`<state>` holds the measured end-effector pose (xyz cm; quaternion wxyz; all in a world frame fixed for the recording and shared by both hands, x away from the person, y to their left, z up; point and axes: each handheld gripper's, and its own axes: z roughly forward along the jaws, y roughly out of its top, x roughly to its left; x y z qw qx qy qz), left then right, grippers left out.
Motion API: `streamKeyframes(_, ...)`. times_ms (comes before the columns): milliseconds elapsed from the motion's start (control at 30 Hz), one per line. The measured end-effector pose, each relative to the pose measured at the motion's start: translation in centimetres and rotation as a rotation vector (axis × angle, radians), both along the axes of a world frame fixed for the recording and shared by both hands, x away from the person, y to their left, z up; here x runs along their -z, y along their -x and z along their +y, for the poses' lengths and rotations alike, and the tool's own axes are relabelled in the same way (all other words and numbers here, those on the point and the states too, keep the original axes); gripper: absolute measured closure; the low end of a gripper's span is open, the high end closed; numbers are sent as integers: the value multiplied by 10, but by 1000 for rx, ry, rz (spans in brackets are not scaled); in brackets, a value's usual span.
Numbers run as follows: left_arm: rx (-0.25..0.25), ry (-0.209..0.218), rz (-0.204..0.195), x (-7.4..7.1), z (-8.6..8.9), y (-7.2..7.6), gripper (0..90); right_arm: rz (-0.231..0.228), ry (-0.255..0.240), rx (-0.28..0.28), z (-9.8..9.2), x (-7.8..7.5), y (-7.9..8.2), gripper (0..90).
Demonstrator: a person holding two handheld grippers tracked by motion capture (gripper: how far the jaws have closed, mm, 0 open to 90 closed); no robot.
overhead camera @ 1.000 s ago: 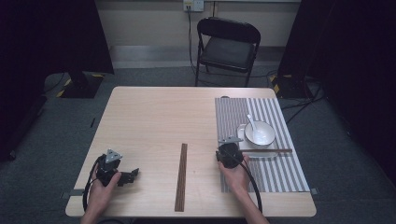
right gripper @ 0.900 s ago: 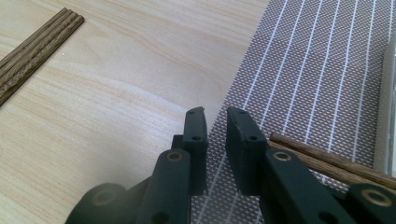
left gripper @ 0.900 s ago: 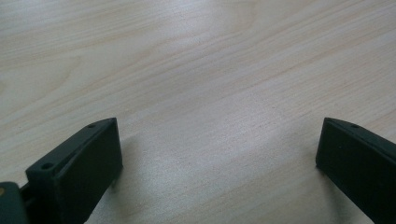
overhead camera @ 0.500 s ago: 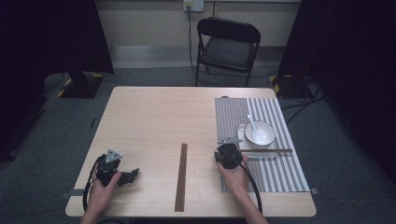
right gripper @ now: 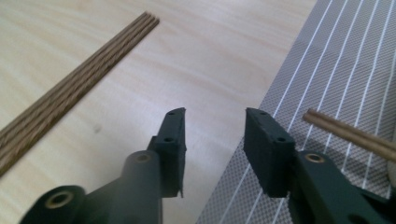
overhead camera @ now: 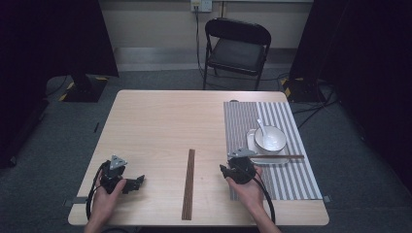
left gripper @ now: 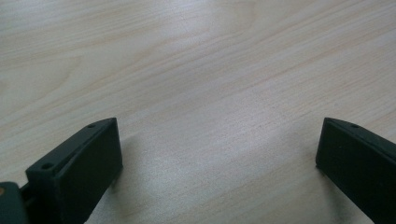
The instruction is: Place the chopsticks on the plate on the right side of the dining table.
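While my right gripper [right gripper: 212,140] sits at the mat's [overhead camera: 291,179] left edge, its jaws have just been opening: now part open, nothing between them. I read this as a release just done: a chopstick pair [overhead camera: 277,156] lies crosswise on the mat, just in front of the bowl [overhead camera: 270,138], apart from the jaws; in the right gripper view its near end [right gripper: 350,135] shows just past the right jaw. Remaining sticks [overhead camera: 188,183] lie in a tight bundle on the bare table [overhead camera: 160,121] between my two hands, well left of the right gripper. Next move, my guess: swing right gripper left over the bundle, come down square on one pair, close without scattering the rest. Left gripper [overhead camera: 136,182] rests low on the table near the front left corner, jaws wide, holding nothing. Containers: white bowl sits on a white dish [overhead camera: 251,141] on the mat; a white spoon [overhead camera: 263,129] stands in the bowl, handle leaning back-left. Can't tell any other contents.
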<state>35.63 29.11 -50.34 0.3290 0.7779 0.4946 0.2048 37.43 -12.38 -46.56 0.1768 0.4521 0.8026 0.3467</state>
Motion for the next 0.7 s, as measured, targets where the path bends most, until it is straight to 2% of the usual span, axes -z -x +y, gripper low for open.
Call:
streamKeyframes(67, 0, 0, 0, 0, 0, 0, 0, 4, 5, -29, -1, 3, 5, 568)
streamKeyframes(233, 0, -1, 0, 0, 0, 0, 0, 17, 9, -62, 6, 14, 15, 500)
streamKeyframes(500, 0, 0, 0, 0, 0, 0, 0, -12, 28, -67, 28, 28, 5, 368)
streamKeyframes(700, 0, 0, 0, 0, 0, 0, 0, -31, 24, -60, 28, 31, 1, 324)
